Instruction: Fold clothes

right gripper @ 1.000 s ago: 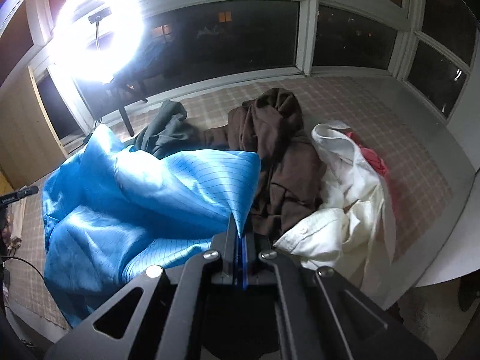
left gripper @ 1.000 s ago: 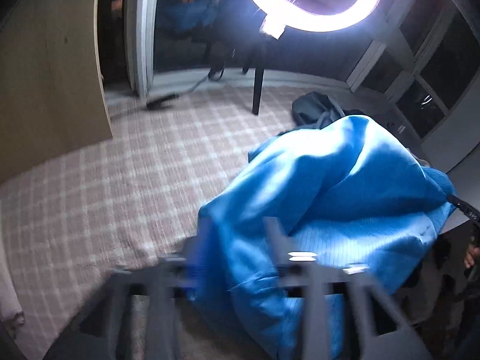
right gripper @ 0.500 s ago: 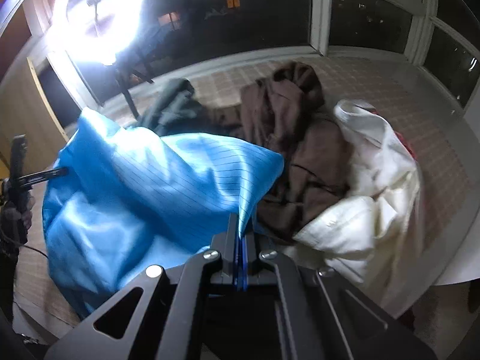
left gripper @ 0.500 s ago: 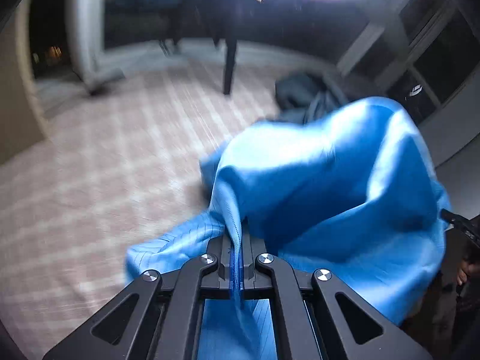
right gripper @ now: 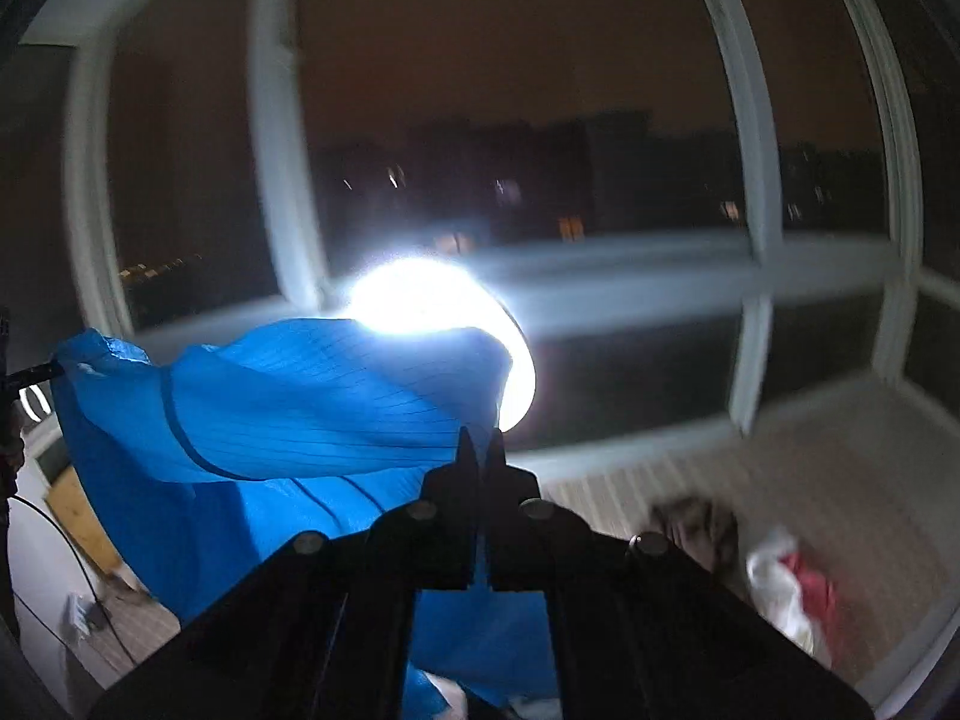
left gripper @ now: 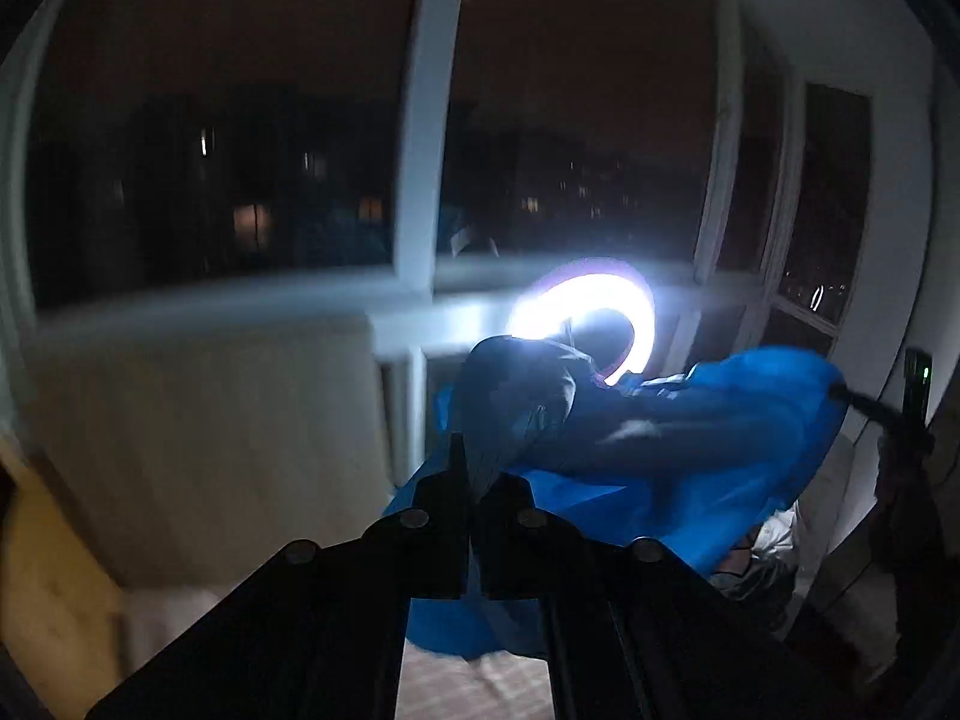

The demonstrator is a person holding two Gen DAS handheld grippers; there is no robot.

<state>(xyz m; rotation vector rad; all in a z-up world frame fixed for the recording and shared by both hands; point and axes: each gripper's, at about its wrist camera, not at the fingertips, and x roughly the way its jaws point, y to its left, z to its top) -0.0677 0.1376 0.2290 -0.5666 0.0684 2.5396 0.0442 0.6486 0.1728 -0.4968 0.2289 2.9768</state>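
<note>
Dark night windows and a glaring ring light (right gripper: 444, 324) behind; left gripper (left gripper: 474, 480) and right gripper (right gripper: 480, 462) each pinch the blue garment (right gripper: 288, 402) in midair, thin fabric edge may slip out.

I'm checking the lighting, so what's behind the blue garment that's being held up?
Behind the blue garment glows a ring light, in front of dark windows. The cloth covers the light's lower edge and its stand, so those cannot be seen.
</note>
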